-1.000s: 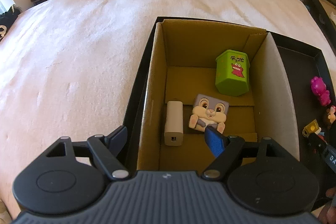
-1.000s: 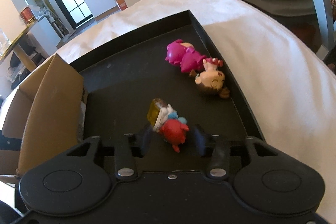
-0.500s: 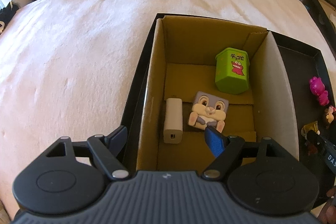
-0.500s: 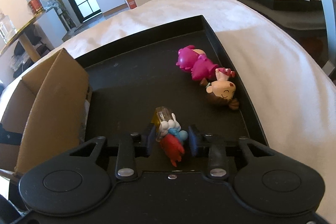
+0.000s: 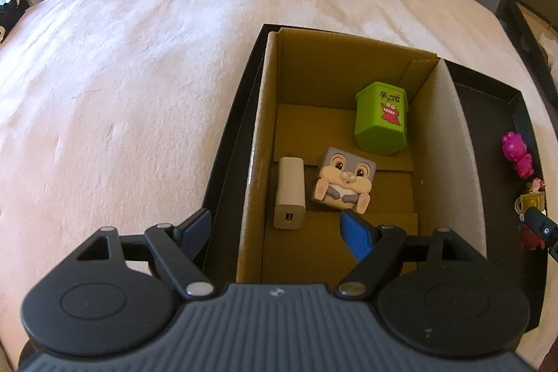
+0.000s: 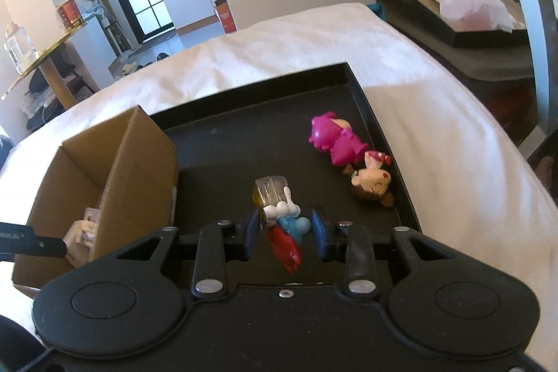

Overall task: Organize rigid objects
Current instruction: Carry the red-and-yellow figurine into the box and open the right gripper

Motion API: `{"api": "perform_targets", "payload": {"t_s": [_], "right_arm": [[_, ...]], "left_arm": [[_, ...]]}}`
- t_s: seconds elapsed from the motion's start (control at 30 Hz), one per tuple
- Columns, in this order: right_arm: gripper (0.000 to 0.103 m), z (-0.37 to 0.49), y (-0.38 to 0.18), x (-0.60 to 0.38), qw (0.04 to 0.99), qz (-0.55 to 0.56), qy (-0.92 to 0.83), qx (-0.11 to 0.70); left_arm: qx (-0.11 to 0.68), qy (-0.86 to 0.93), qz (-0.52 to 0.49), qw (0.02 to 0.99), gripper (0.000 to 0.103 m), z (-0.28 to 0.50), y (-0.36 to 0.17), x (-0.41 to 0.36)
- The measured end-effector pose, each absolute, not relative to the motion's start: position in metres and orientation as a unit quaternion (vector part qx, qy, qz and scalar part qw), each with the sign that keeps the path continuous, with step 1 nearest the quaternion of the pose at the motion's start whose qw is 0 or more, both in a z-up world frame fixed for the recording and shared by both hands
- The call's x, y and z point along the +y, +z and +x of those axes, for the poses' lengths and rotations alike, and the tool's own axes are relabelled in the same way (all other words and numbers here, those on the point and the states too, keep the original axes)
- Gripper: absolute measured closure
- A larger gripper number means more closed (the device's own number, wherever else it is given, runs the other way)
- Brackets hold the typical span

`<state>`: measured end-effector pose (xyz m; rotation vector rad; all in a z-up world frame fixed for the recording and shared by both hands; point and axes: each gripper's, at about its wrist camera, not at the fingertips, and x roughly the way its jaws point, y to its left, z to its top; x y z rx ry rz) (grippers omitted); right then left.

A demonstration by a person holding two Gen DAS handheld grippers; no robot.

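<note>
My right gripper (image 6: 286, 230) is shut on a small red, blue and white figurine with a yellow mug (image 6: 280, 218), lifted off the black tray (image 6: 244, 135). A pink figurine (image 6: 334, 142) and a brown-haired doll (image 6: 371, 182) lie at the tray's right wall. My left gripper (image 5: 275, 227) hangs open above the near end of the cardboard box (image 5: 460, 162), one finger outside its left wall. Inside the box are a green tub (image 5: 382, 122), a rabbit cube (image 5: 345, 180) and a white charger (image 5: 289, 192). The held figurine (image 5: 530, 203) shows at the left wrist view's right edge.
The tray and box (image 6: 136, 156) rest on a bed with a pale blanket (image 5: 122, 86). Another black tray with white plastic wrap (image 6: 470, 9) stands beyond the bed on the right. Shoes, a yellow-legged table and a doorway lie far behind.
My right gripper closed on the red and blue figurine and raised it off the tray floor. The left gripper stayed open over the box.
</note>
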<state>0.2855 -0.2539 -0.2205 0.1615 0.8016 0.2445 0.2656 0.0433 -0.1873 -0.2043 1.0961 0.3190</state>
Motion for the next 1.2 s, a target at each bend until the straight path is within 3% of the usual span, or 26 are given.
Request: {"api": "perform_targets", "payload": {"t_s": [0.4,0.8,0.93,1.2], "right_arm": [[0.072,0.281,-0.183,-0.224,0.916,0.069,0.137,0.371],[0.071,0.284,-0.160,-0.176,0.915,0.058,0.172,0.360],[0.071,0.286,-0.156,-0.159,0.914,0.058,0.181,0.358],[0.071,0.291,-0.153,-0.126,0.908,0.044,0.205,0.362]], "left_arm": [[0.507,0.140,-0.111,0.843,0.028,0.255,-0.187,0.052],[0.490,0.114,-0.138,0.853,0.056,0.253,-0.182,0.064],[0.489,0.111,-0.153,0.852,0.071,0.254,-0.184,0.071],[0.486,0.108,-0.170,0.850,0.082,0.256,-0.186,0.078]]}}
